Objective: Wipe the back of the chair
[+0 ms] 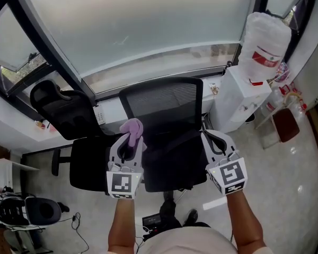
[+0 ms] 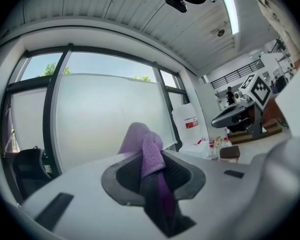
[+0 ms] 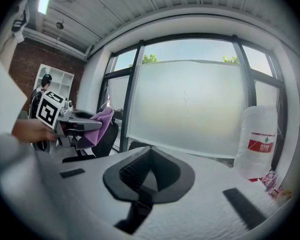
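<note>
Upper centre of the head view: mesh chair back [image 1: 161,100], front face toward the person, long axis running left to right.
Left gripper [image 1: 128,143]: clamped on a purple cloth [image 1: 132,126], which bunches out past the tips.
Right gripper [image 1: 216,142]: jaws together, nothing between them.
Key relation: cloth lies at the backrest's lower left edge, and whether it touches cannot be told. The left tool is nearer, so a sweep up and rightward should cover the mesh.
Wiping: judged barely begun, if at all.
</note>
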`<state>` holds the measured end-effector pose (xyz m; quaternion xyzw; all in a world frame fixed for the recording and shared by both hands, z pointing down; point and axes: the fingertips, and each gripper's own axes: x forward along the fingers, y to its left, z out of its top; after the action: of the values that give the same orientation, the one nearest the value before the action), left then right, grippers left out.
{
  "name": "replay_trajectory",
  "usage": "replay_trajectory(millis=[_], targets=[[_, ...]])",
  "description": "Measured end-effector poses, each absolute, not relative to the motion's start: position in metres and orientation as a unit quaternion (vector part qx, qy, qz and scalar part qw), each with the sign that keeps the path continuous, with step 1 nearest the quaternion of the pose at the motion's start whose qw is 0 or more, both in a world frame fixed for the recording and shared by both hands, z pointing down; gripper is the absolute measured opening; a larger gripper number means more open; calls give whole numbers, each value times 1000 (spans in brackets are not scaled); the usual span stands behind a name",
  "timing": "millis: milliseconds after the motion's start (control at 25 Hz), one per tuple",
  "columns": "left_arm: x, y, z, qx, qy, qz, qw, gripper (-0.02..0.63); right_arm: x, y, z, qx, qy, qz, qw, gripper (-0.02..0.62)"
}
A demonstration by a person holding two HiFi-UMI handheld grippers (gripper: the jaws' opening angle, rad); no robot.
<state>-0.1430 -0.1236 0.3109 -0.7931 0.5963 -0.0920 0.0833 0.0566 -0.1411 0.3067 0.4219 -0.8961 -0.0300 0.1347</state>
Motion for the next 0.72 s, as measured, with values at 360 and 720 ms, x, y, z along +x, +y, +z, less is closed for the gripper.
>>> replay_trajectory(millis=[360,720], targets=[[-189,-215,372,-783,612,-95,57,87,34,-215,359,439,-882,-10,170,-5],[-228,-299,458,-767,632,-108,30,87,9,-295,435,450,-878,14,161,-5]])
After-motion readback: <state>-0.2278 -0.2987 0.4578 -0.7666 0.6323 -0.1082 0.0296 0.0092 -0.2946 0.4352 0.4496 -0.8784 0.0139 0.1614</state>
